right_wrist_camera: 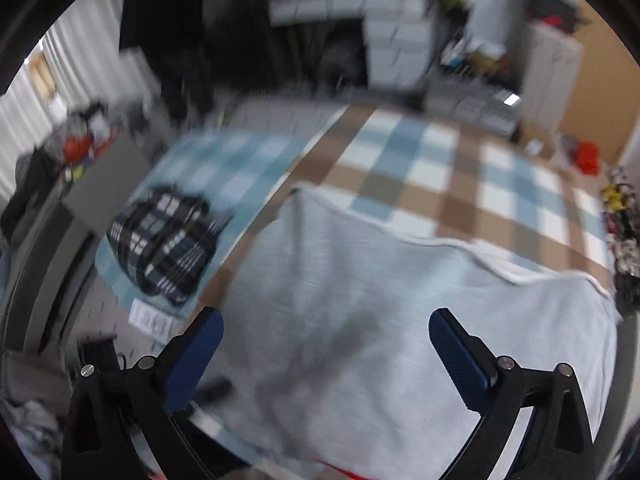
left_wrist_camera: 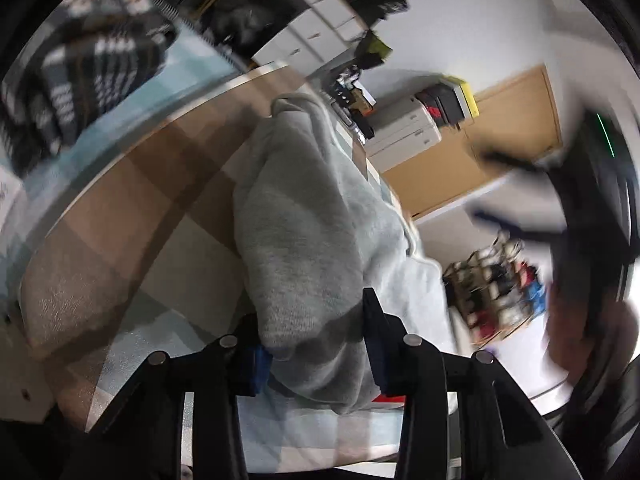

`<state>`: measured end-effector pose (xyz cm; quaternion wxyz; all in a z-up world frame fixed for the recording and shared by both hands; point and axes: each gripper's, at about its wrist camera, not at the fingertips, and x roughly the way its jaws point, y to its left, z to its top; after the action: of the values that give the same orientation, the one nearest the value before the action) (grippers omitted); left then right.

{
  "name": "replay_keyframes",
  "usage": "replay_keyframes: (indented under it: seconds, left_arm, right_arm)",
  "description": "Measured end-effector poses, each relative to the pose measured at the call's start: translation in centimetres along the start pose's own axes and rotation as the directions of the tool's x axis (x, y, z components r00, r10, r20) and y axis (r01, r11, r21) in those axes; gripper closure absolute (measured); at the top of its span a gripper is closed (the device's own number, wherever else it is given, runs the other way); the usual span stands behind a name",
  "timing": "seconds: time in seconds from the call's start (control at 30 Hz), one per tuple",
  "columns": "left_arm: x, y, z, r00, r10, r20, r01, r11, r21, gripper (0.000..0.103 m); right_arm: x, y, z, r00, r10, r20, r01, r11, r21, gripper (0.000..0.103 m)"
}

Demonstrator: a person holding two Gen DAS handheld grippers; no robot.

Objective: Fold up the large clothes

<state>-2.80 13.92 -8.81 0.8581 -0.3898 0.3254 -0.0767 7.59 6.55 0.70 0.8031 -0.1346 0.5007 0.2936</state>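
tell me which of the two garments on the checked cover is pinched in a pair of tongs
The pale grey fleece garment: a fold of it is bunched between the left tongs. The dark plaid garment lies apart, untouched, and the right tongs gape open above the grey fleece.

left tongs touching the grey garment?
Touching. The left wrist view shows the grey garment bunched between the left tongs, both fingers pressing into the fabric.
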Motion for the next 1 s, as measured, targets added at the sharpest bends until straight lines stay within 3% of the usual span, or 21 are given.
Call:
replay_keyframes:
  seconds: [0.07, 0.13, 0.17, 0.23, 0.37, 0.47, 0.53, 0.6, 0.67, 0.77, 0.8, 0.87, 0.9, 0.93, 0.97, 1.0]
  left_arm:
    - [0.2, -0.9, -0.3, 0.999, 0.048, 0.020, -0.049, 0.996, 0.074, 0.072]
    - [0.3, -1.9, -0.7, 0.996, 0.075, 0.041, -0.080, 0.986, 0.146, 0.072]
    - [0.3, -2.6, -1.0, 0.994, 0.095, 0.061, -0.105, 0.976, 0.190, 0.072]
    - [0.4, -3.7, -1.5, 0.992, 0.098, 0.074, -0.114, 0.963, 0.245, 0.073]
    - [0.8, -4.3, -1.5, 0.993, 0.095, 0.076, -0.113, 0.954, 0.277, 0.074]
    - [0.9, -4.0, -1.3, 0.996, 0.076, 0.056, -0.088, 0.962, 0.257, 0.074]
    - [1.0, -3.6, -1.2, 0.998, 0.051, 0.032, -0.057, 0.969, 0.239, 0.074]
    - [0.6, -3.4, -1.5, 0.999, 0.044, 0.021, -0.048, 0.972, 0.229, 0.074]
    - [0.4, -3.5, -1.6, 0.999, 0.043, 0.017, -0.046, 0.974, 0.221, 0.074]
    - [-0.2, -3.0, -1.5, 0.999, 0.035, 0.014, -0.037, 0.976, 0.216, 0.074]
    - [-0.4, -2.9, -1.5, 1.000, 0.029, 0.012, -0.031, 0.976, 0.214, 0.074]
    - [-0.3, -3.3, -1.8, 0.999, 0.035, 0.014, -0.037, 0.975, 0.220, 0.074]
    - [-0.3, -3.5, -1.8, 0.999, 0.031, 0.016, -0.034, 0.975, 0.222, 0.074]
    - [-0.2, -3.9, -1.9, 0.999, 0.030, 0.020, -0.034, 0.973, 0.227, 0.074]
    - [-0.1, -4.1, -1.9, 0.999, 0.030, 0.020, -0.034, 0.971, 0.236, 0.074]
    - [-0.2, -4.2, -2.0, 0.999, 0.026, 0.024, -0.031, 0.970, 0.240, 0.074]
  right_arm:
    - [3.6, 2.3, 2.6, 0.990, -0.025, -0.140, 0.020, 0.999, -0.041, 0.000]
    - [7.4, 4.2, 4.2, 0.963, -0.090, -0.254, 0.074, 0.995, -0.070, 0.000]
    - [9.1, 5.0, 4.8, 0.945, -0.146, -0.292, 0.124, 0.988, -0.092, 0.000]
    - [13.0, 6.7, 5.4, 0.880, -0.287, -0.377, 0.234, 0.955, -0.182, 0.000]
    - [18.0, 8.3, 5.7, 0.769, -0.458, -0.445, 0.336, 0.883, -0.329, 0.000]
    - [20.2, 8.3, 5.9, 0.717, -0.518, -0.467, 0.371, 0.850, -0.374, 0.000]
    - [21.2, 8.2, 5.8, 0.698, -0.525, -0.487, 0.371, 0.847, -0.381, 0.001]
    - [22.4, 8.2, 5.6, 0.663, -0.557, -0.499, 0.383, 0.826, -0.413, 0.000]
    - [22.4, 8.2, 6.0, 0.670, -0.567, -0.479, 0.389, 0.818, -0.424, 0.000]
    - [22.4, 8.1, 5.5, 0.649, -0.635, -0.420, 0.412, 0.757, -0.508, 0.001]
    - [22.3, 8.2, 5.4, 0.652, -0.633, -0.418, 0.411, 0.757, -0.508, 0.001]
    - [21.8, 7.9, 5.2, 0.679, -0.584, -0.444, 0.381, 0.798, -0.467, 0.011]
    - [21.5, 7.7, 5.1, 0.677, -0.576, -0.457, 0.376, 0.805, -0.458, 0.041]
    - [21.4, 7.4, 4.8, 0.650, -0.613, -0.449, 0.402, 0.779, -0.481, 0.078]
    - [21.1, 7.0, 4.5, 0.651, -0.614, -0.447, 0.405, 0.779, -0.479, 0.078]
    - [20.8, 6.8, 4.3, 0.673, -0.596, -0.438, 0.389, 0.788, -0.476, 0.078]
